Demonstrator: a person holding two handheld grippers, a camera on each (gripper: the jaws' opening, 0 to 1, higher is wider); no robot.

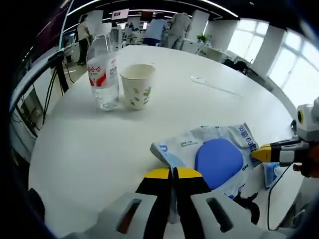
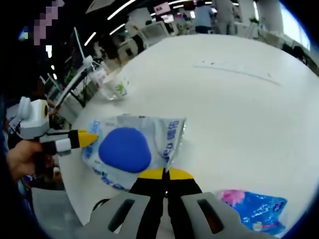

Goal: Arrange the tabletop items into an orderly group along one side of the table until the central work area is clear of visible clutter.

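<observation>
White round table (image 1: 99,149) | both grippers, left (image 1: 173,173) and right (image 2: 165,174), clenched on opposite edges of blue-and-white packet (image 1: 214,154) | packet stretched between them, dead ahead of each.

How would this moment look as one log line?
left hand-held gripper: shut on wipes pack | right hand-held gripper: shut on wipes pack | bottle, cup: grouped

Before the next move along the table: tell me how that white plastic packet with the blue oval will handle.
The crinkled white plastic packet with the blue oval looks thin, so probably floppy and light. Both grippers, left and right, pinch opposite edges; it may sag between them and slip.
</observation>
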